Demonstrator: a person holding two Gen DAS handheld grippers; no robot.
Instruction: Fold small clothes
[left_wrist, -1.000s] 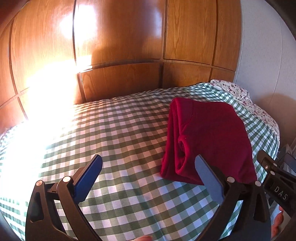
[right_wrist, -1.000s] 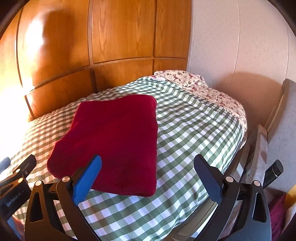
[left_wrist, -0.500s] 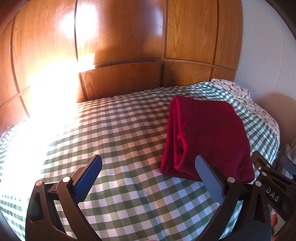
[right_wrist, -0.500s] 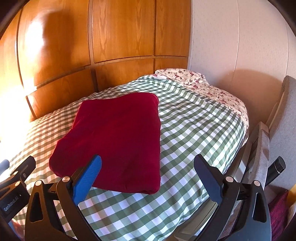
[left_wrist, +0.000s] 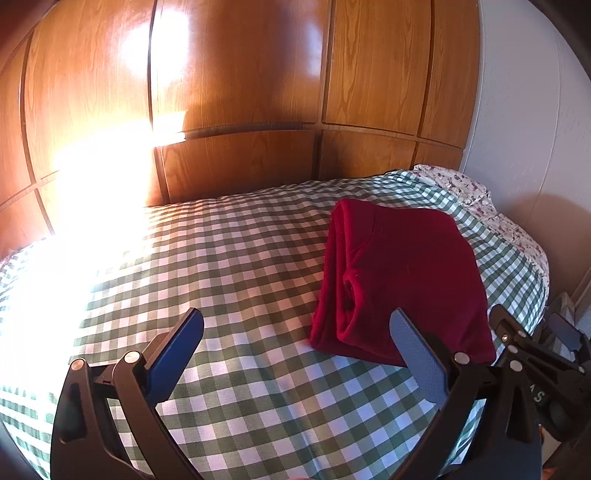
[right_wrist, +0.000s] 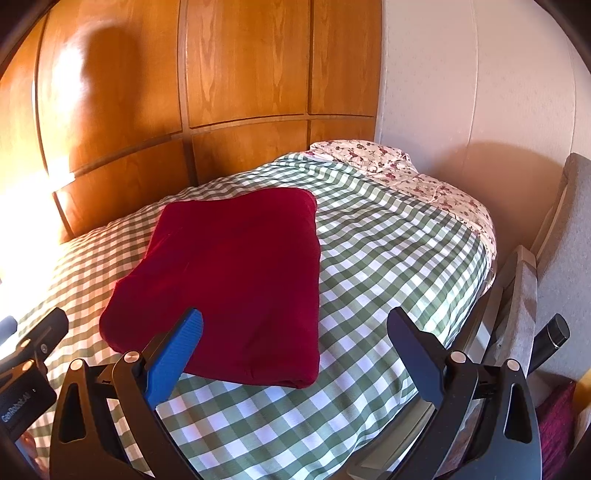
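A dark red garment lies folded into a flat rectangle on the green checked bedspread. It also shows in the right wrist view. My left gripper is open and empty, held above the bedspread just to the near left of the garment. My right gripper is open and empty, held over the garment's near right corner. The right gripper's body shows at the right edge of the left wrist view.
Wooden wall panels stand behind the bed. A floral pillow lies at the far right end. A grey chair stands close to the bed's right edge. Bright sunlight washes out the bedspread's left side.
Both grippers have drawn back and up a little from the folded garment, which lies still. Both stay open.
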